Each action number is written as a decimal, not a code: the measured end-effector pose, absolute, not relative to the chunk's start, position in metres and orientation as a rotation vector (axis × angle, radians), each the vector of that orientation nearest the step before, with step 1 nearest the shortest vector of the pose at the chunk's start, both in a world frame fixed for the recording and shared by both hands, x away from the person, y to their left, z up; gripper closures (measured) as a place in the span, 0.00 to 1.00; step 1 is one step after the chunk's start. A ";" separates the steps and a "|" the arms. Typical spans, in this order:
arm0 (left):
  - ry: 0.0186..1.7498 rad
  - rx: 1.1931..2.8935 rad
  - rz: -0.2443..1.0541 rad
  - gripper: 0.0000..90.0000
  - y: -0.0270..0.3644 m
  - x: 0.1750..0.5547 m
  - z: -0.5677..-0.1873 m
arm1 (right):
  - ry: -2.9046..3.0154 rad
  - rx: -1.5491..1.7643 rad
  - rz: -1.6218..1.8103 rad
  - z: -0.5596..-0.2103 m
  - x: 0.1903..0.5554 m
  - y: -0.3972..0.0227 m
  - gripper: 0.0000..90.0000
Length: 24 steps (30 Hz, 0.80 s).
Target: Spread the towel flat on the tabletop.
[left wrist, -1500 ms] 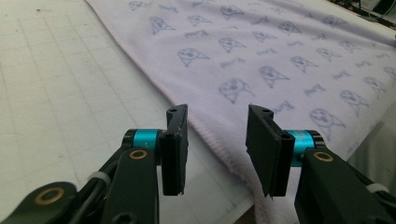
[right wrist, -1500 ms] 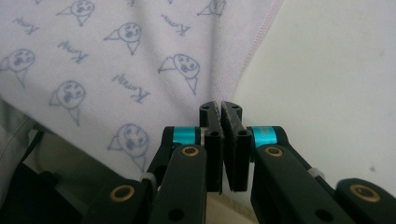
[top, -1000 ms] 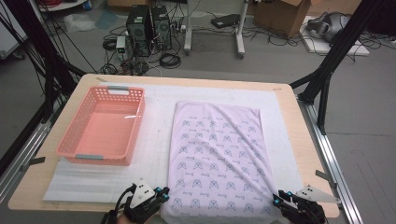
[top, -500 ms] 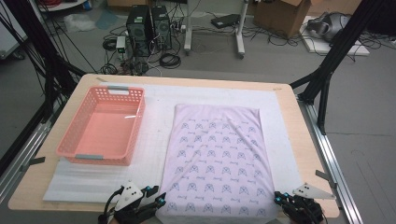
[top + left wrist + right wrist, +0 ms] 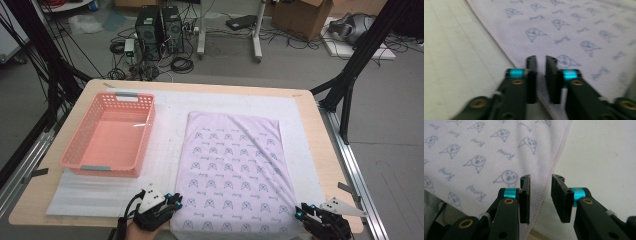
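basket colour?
Salmon pink basket with grey handles; clearest in the high view.

One patterned cloth [image 5: 231,175] is being counted on the tabletop [image 5: 310,125], lying spread over one white foam sheet [image 5: 165,150]. One pink basket [image 5: 107,135] is being counted beside the cloth, on the same sheet. Two tools are being counted at the near edge: the left tool [image 5: 176,199] and the right tool [image 5: 298,212], each being seen with two black jaws and two turquoise bands. On the floor beyond the tabletop, two black computer towers [image 5: 157,25] and one cardboard box [image 5: 300,15] are being counted.
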<state>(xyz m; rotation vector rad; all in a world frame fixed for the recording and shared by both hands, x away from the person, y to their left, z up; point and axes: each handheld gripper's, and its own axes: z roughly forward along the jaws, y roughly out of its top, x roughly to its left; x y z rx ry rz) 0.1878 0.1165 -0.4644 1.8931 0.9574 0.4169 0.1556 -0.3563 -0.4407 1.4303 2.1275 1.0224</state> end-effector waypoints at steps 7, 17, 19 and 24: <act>1.008 1.919 0.392 1.00 0.139 0.176 -0.460 | 2.109 1.447 1.033 -0.442 0.161 -0.361 0.75; 0.934 1.789 0.343 0.73 0.132 0.192 -0.452 | 2.044 1.469 1.052 -0.437 0.193 -0.364 0.78; 0.936 1.781 0.340 0.69 0.131 0.200 -0.452 | 2.046 1.476 1.054 -0.439 0.202 -0.365 0.78; 0.940 1.761 0.322 0.63 0.133 0.219 -0.451 | 2.057 1.465 1.060 -0.441 0.228 -0.362 0.77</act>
